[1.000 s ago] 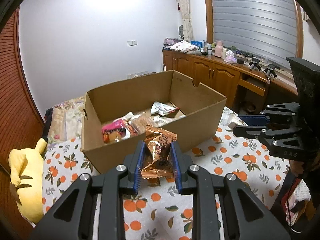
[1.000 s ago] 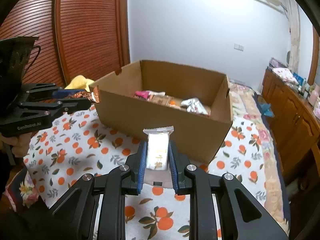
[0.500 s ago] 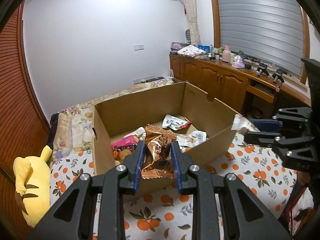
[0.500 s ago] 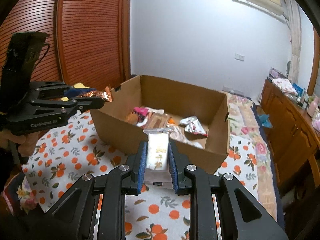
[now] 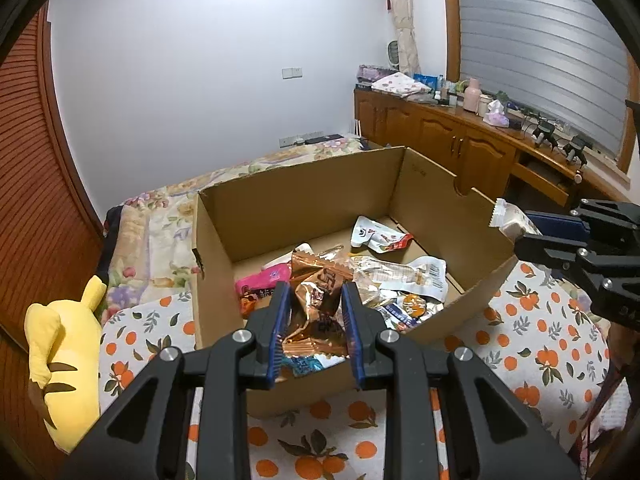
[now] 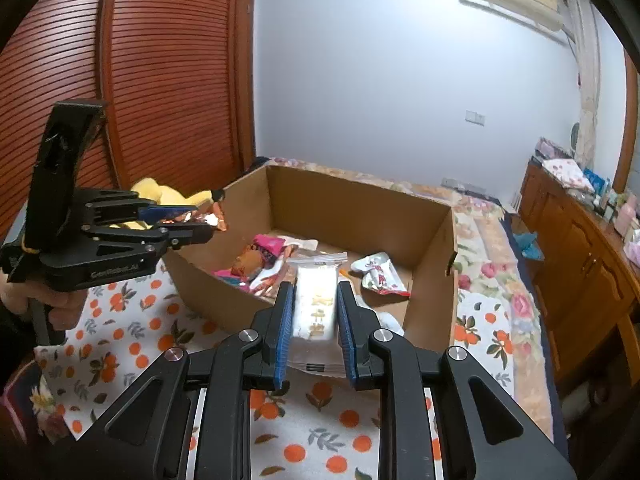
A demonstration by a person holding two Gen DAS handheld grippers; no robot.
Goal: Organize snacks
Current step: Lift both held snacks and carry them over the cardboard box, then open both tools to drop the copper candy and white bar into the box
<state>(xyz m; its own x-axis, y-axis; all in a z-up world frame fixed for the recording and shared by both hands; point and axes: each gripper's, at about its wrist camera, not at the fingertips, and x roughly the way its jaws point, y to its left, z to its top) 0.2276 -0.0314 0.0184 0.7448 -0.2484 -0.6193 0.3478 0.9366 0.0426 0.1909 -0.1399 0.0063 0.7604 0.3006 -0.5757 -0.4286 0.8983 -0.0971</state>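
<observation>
**Two snacks held at the box rim**

The left claw [image 5: 316, 320] was clenched on a crumpled copper wrapper [image 5: 320, 304], which stood above the near wall of the cardboard box [image 5: 304, 196], its upper end leaning over the pile of packets [image 5: 400, 280] inside. The right claw [image 6: 312, 320] was clamped on a white snack bar [image 6: 316, 304], whose long axis ran forward along the fingers toward the box's open mouth. In the right view the bar seemed to sit just over the near rim, though the fisheye bend made that hard to judge. The box rested on an orange-patterned cloth [image 5: 540, 344], with a yellow plush toy [image 5: 60, 352] off to the left.

Both snacks pointed into the box, so the drop likely turned on clearing the near wall. The left claw looked the nearer to being over the pile and would probably let go first.
</observation>
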